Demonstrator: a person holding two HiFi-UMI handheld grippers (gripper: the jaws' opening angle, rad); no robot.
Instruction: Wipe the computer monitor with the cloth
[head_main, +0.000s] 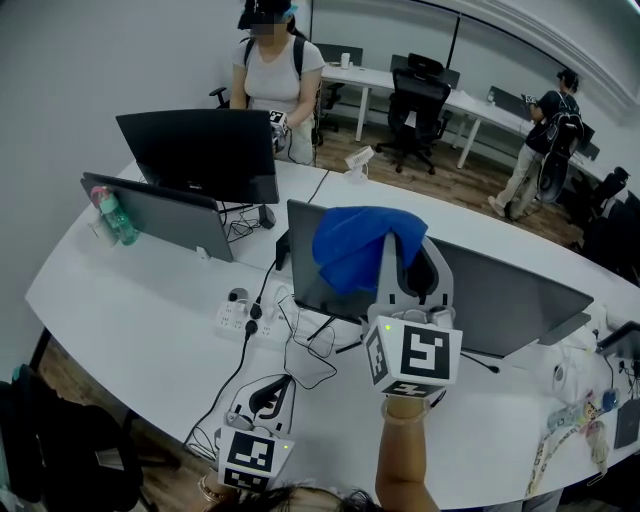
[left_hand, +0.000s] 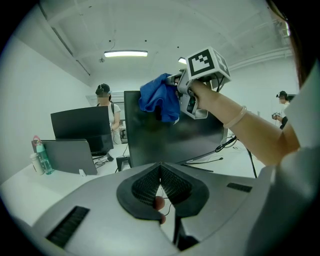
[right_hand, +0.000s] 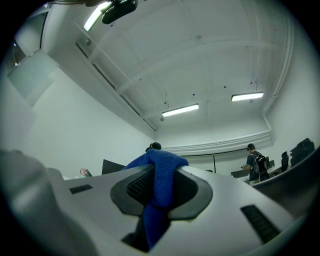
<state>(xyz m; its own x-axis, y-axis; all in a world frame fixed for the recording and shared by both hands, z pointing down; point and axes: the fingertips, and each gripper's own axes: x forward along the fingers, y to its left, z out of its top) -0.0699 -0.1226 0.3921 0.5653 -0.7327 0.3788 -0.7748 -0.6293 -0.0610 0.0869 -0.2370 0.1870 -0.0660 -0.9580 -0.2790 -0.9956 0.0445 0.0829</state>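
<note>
- The blue cloth (head_main: 352, 246) is clamped in the right hand-held gripper (head_main: 398, 250), whose jaws are closed on a fold of it; the rest hangs out to that gripper's left.
- The cloth is raised off the tabletop (head_main: 130, 310) and lies against the top edge of the nearest monitor (head_main: 510, 300), near its upper left corner, draping a little down the dark face.
- The left gripper view shows the same thing from below: the cloth sits on the upper rim of the monitor, with the right hand-held gripper just beside it to the right.
- The left hand-held gripper (head_main: 264, 392) is low over the tabletop near the person, well apart from the monitor. Its jaws are pressed together with nothing between them.
- As a judgement, picking up the cloth is done and it has been brought to the monitor, so wiping is at its start or in an early pass.
- The pictures do not show which parts of the monitor have been wiped. The long stretch to the right of the cloth and the lower part most likely remain to be done.
</note>
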